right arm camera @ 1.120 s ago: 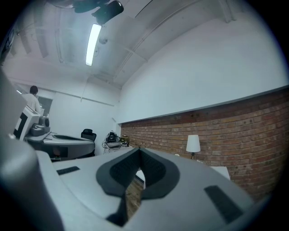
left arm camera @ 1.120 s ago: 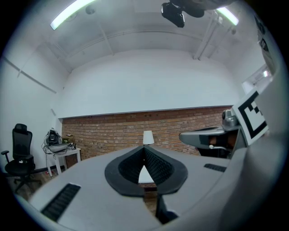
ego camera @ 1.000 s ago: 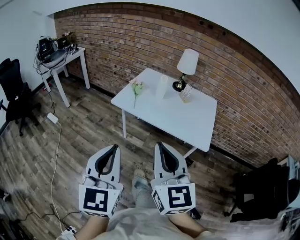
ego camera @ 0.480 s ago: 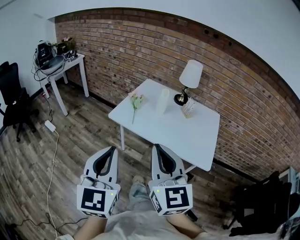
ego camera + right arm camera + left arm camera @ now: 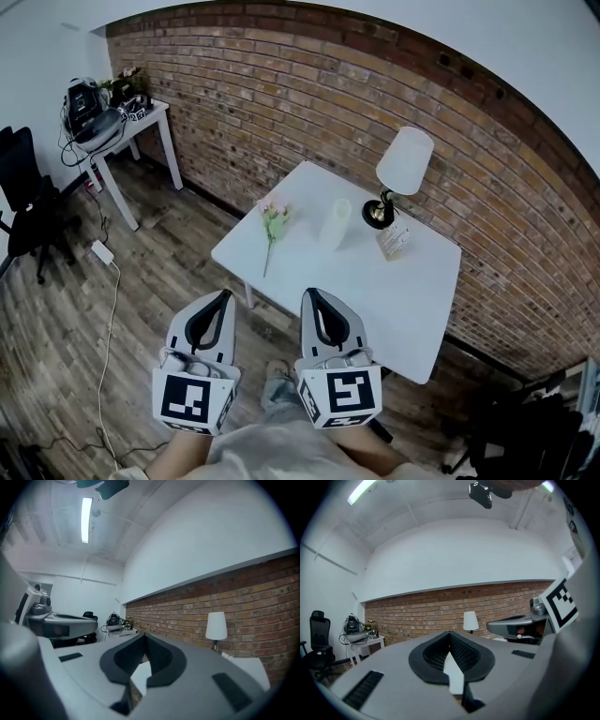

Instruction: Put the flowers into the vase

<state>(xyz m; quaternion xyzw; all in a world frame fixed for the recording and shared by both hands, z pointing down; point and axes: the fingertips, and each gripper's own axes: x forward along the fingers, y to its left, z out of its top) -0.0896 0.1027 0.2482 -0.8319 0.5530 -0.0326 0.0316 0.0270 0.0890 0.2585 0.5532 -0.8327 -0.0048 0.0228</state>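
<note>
On the white table [image 5: 375,291] lies a small bunch of flowers [image 5: 273,223] with pink and white heads and a green stem, near the table's left corner. A white cylindrical vase [image 5: 335,223] stands upright to their right. Both grippers hover over the wooden floor, short of the table's near edge, and point toward it. My left gripper [image 5: 226,294] [image 5: 449,633] is shut and holds nothing. My right gripper [image 5: 310,292] [image 5: 144,634] is likewise shut and holds nothing. Neither touches the flowers or the vase.
A white-shaded lamp [image 5: 405,161] and a small card [image 5: 395,240] stand at the back of the table by the brick wall. At left are a side table [image 5: 150,117] with equipment, a black chair [image 5: 23,183] and a floor cable [image 5: 111,309]. A dark bag [image 5: 525,422] lies at lower right.
The table with flowers and vase has come nearer and lower in the head view. Both grippers have moved forward toward it, still shut and side by side.
</note>
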